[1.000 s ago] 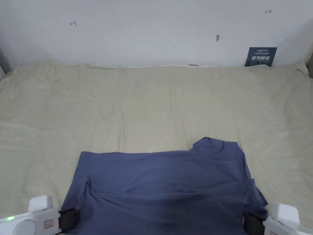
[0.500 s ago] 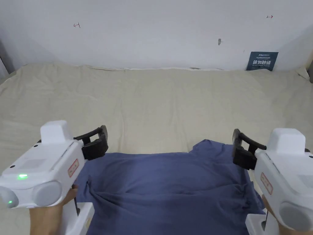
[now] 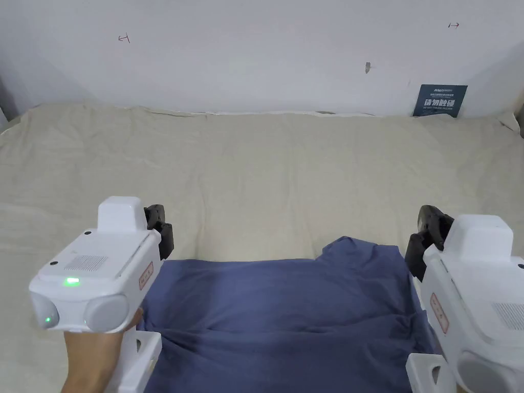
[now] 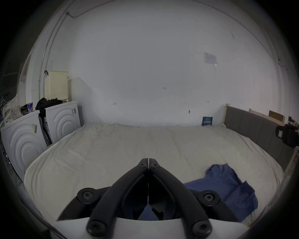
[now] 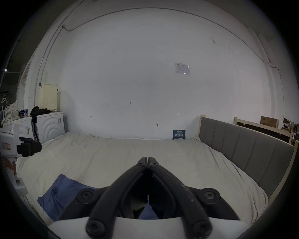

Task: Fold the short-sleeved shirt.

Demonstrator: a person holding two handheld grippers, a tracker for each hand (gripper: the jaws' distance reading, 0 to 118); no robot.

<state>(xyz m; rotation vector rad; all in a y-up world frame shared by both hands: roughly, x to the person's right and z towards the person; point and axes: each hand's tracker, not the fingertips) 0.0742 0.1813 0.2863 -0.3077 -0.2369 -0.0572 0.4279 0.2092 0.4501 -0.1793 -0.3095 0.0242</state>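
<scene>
shirt (image 3: pixel 286 312) on bed (image 3: pixel 256 169) | between, below both closed tongs, untouched

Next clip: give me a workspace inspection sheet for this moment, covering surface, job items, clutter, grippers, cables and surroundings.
Surface: wrinkled beige bed sheet, covering the bed.
Job's things: blue short-sleeved shirt, lying on the near part of the sheet, creased, one part bunched at its far right corner.
Clutter: small dark blue card, leaning against the wall at the sheet's far right.
Grippers: left gripper, jaws together, nothing between them, raised above the shirt's left edge; right gripper, jaws together, nothing between them, raised above the right edge.
Cables: thin wire, running along the upper wall.
Surroundings: white wall; white washing machines on the left; grey padded headboard on the right.
</scene>
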